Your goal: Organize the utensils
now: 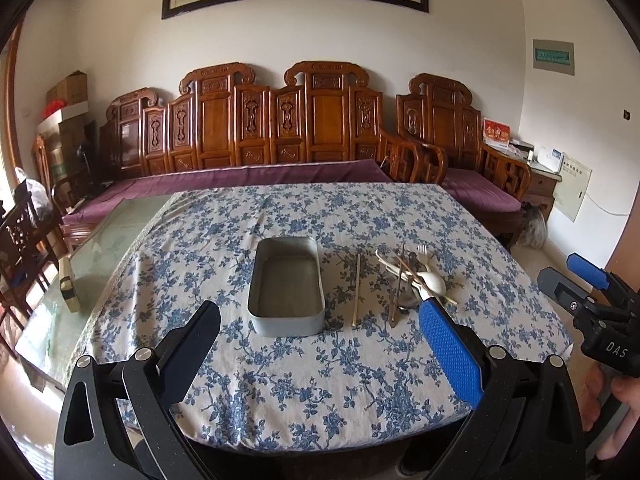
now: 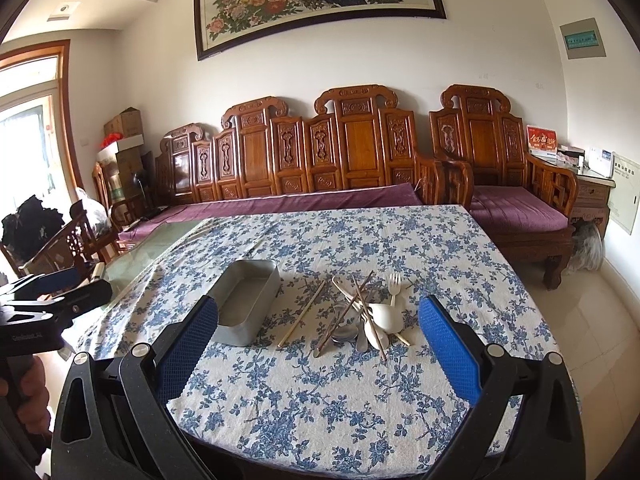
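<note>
Right wrist view: we hold both tongs back at the near edge.
Left gripper [image 1: 320,332]: spread wide, holding nothing.
Metal tin [image 2: 246,304]: empty, left of the utensils.
Lone chopstick [image 2: 302,314]: just right of the tin; we judge it the easiest first pick.
Utensil pile [image 2: 366,316]: tangled, so we pinch one shaft only.
Right gripper [image 2: 318,322]: spread wide, nothing between its pads.

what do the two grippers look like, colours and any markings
Both are black handheld tools with two long fingers, blue textured pads on the inner faces and silver pivot bolts. The left gripper shows the same build; the right gripper carries white "DAS" lettering on its body. Bare hands hold the handles; no sleeves are visible.
</note>
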`<action>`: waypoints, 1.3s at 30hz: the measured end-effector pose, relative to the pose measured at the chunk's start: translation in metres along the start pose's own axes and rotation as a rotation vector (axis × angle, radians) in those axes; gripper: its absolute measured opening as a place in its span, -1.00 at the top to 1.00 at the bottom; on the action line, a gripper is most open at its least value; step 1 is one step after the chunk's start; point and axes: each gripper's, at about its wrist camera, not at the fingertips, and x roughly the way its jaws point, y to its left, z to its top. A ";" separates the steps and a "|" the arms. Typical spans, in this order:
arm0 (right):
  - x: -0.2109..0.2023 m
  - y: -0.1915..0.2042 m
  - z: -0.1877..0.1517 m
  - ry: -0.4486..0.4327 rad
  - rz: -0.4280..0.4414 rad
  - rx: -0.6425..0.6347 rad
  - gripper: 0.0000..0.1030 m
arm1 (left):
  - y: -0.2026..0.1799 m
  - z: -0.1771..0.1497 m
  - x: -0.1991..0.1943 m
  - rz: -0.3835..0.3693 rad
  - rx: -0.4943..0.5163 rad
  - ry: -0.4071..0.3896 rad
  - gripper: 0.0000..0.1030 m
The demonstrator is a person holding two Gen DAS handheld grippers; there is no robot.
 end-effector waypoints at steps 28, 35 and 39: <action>0.142 -0.066 -0.024 0.190 -0.039 -0.007 -0.55 | -0.009 0.006 0.129 -0.029 0.106 0.223 -0.87; 0.193 -0.092 -0.019 0.267 -0.050 0.000 -0.34 | -0.012 0.016 0.158 -0.066 0.111 0.224 -0.87; 0.228 -0.104 -0.015 0.306 -0.036 0.002 -0.21 | -0.016 0.021 0.176 -0.083 0.119 0.227 -0.87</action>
